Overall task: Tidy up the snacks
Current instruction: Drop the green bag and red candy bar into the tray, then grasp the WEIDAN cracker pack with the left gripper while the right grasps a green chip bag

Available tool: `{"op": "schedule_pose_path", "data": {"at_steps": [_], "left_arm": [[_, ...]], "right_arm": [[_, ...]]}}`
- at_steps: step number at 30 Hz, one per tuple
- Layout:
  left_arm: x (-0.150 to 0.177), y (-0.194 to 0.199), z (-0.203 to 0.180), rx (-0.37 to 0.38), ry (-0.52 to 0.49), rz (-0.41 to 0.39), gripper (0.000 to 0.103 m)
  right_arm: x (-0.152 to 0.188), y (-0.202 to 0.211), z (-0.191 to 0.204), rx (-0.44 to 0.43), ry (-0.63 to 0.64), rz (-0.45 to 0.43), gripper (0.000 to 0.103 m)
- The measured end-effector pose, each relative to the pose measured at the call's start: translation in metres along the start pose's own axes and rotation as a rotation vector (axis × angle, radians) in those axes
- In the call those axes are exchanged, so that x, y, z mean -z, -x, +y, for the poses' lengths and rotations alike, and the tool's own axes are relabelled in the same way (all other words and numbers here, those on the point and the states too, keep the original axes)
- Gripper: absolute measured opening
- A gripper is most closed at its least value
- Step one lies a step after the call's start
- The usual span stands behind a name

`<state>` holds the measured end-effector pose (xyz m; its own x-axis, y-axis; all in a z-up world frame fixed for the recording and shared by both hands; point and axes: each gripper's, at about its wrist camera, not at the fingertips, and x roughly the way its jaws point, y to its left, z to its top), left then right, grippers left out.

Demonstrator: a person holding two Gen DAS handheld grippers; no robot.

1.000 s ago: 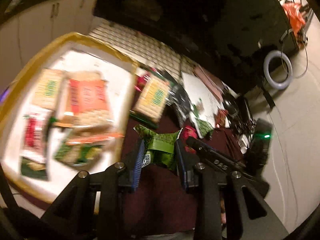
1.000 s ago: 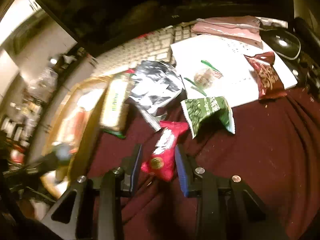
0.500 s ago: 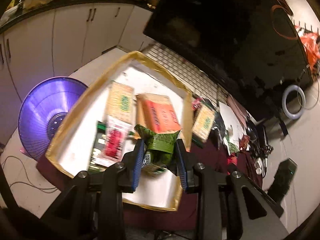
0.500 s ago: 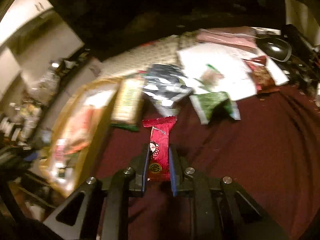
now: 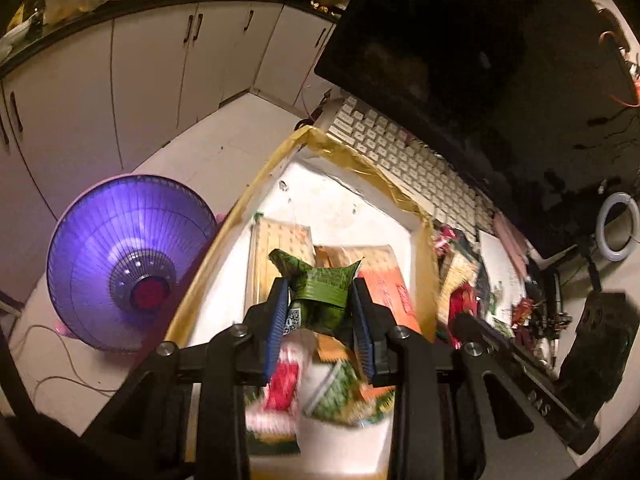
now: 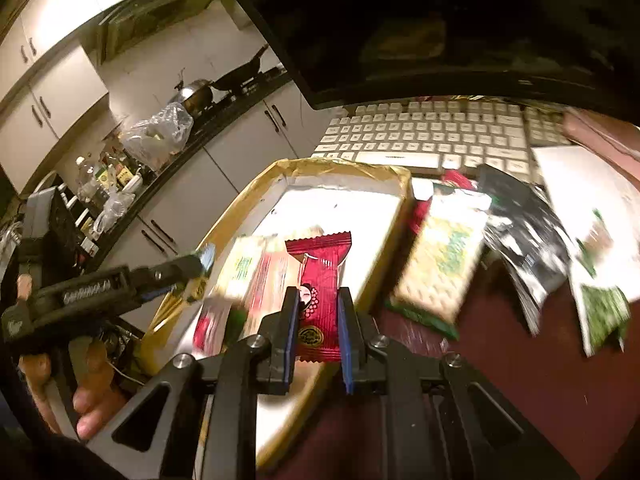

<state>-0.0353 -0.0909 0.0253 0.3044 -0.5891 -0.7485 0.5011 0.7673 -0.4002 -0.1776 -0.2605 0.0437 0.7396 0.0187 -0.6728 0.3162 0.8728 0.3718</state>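
The left gripper (image 5: 320,320) pinches a green packet (image 5: 322,294) over the tray (image 5: 264,184), ready to drop; the right gripper (image 6: 318,320) clamps a red packet (image 6: 320,280) above the tray's edge.

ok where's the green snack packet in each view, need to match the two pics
Left wrist view: the green snack packet sits centre frame, pinched in the left gripper, above the tray.
Right wrist view: that packet cannot be made out; the left gripper reaches in at the left edge.
Shared landmark: the white keyboard behind the tray.
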Motion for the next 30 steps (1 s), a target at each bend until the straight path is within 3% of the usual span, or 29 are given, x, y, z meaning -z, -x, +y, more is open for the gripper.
{"op": "schedule_pose_path", "data": {"at_steps": [2,6,12,15,20,24,30], "left_arm": [[-0.006,-0.011,-0.001,0.000,-0.015,0.024,0.033],[-0.007,-0.028,-0.002,-0.071,-0.044,0.050,0.034],[-0.008,-0.030,0.001,-0.064,-0.043,0.044,0.037],[-0.007,-0.024,0.001,-0.038,-0.036,0.008,0.049],[-0.001,0.004,-0.006,-0.018,-0.023,-0.098,0.073],[0.014,0.024,-0.024,0.028,-0.036,-0.131,0.075],[0.049,0.031,-0.069,0.125,-0.110,-0.097,0.078]], "right_arm": [[-0.006,-0.012,-0.001,-0.002,-0.012,0.019,0.016],[-0.011,-0.035,-0.003,0.034,-0.013,0.062,0.016],[-0.010,-0.042,-0.003,0.028,-0.015,0.079,0.020],[-0.011,-0.039,-0.006,0.007,-0.031,0.074,0.022],[-0.010,-0.012,-0.011,-0.034,-0.067,0.016,0.036],[0.002,0.022,-0.017,-0.041,-0.057,-0.035,0.046],[0.037,0.070,-0.055,-0.038,-0.135,-0.070,0.047]]}}
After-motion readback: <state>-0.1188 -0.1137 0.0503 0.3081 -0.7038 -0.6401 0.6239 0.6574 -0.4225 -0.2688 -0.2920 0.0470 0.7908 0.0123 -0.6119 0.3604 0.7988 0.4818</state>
